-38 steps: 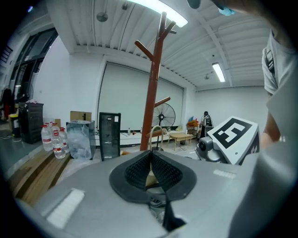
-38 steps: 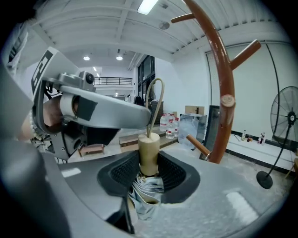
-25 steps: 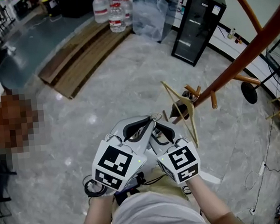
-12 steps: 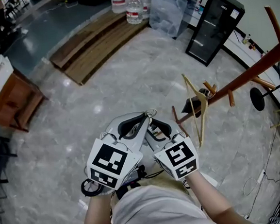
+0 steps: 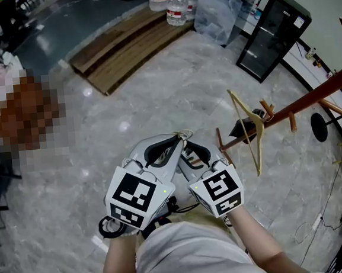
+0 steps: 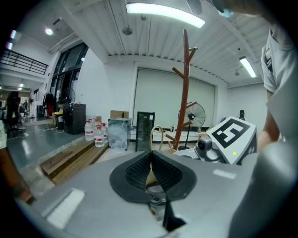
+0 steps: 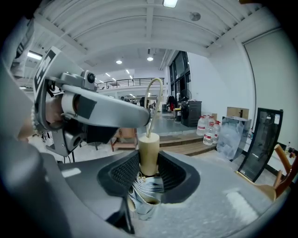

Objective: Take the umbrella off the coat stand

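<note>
In the right gripper view a folded umbrella's beige handle (image 7: 149,153) stands upright between the pads, with silver folded fabric (image 7: 145,191) bunched below it. My right gripper (image 7: 148,169) is shut on that handle. A thin cord loop (image 7: 156,88) rises from the handle and runs to my left gripper (image 6: 150,169), whose pads are pinched on it. In the head view both grippers, left (image 5: 163,152) and right (image 5: 200,158), sit side by side close to the person's body. The red-brown coat stand (image 5: 310,100) leans across the right, apart from them, with a wooden hanger (image 5: 249,133) on one peg.
A black glass-door cabinet (image 5: 272,35) stands at the back right, with water bottles (image 5: 174,5) and a plastic-wrapped bundle (image 5: 219,10) beside it. Wooden planks (image 5: 127,47) lie on the marble floor at the back. A fan base (image 5: 319,127) and cables are at the right.
Both grippers have kept together with the umbrella while the coat stand and hanger slid rightward and away in the head view. The grips look the same.
</note>
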The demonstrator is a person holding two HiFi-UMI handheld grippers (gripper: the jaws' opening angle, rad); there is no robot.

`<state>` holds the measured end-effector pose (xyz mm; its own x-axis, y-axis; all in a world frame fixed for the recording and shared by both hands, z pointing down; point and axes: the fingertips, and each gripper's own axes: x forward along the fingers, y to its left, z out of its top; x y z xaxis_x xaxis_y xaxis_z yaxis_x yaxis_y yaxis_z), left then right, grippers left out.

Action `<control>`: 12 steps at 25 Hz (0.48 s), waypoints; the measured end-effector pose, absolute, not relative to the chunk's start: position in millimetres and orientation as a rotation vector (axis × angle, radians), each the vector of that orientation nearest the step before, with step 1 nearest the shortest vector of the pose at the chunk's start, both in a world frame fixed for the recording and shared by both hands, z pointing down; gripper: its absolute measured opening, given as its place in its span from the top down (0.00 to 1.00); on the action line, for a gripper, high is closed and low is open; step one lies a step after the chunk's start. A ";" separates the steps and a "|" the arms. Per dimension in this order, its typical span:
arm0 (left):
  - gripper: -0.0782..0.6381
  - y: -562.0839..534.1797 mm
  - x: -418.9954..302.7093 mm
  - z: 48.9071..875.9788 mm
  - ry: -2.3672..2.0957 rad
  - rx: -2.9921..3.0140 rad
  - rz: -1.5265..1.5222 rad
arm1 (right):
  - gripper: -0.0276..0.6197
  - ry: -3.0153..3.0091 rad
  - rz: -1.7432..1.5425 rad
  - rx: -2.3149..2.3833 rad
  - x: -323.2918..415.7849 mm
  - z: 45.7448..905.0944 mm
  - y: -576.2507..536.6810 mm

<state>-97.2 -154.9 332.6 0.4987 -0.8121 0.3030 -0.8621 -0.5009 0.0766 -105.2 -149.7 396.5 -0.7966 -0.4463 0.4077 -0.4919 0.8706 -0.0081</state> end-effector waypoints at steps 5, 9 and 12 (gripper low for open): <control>0.85 -153.4 -99.6 335.2 -1.439 2.516 0.346 | 0.76 -2.634 0.156 0.684 -107.0 399.2 -148.0; 0.85 -151.9 -99.9 335.3 -1.439 2.514 0.337 | 0.76 -2.629 0.149 0.683 -106.7 399.3 -146.7; 0.85 -151.7 -97.8 335.2 -1.437 2.517 0.328 | 0.76 -2.629 0.149 0.690 -104.7 399.2 -146.5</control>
<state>-97.8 -151.7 335.2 0.4957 -0.8146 0.3012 -0.8646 -0.4956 0.0826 -104.7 -146.5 399.2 -0.7904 -0.4461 0.4198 -0.4906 0.8714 0.0023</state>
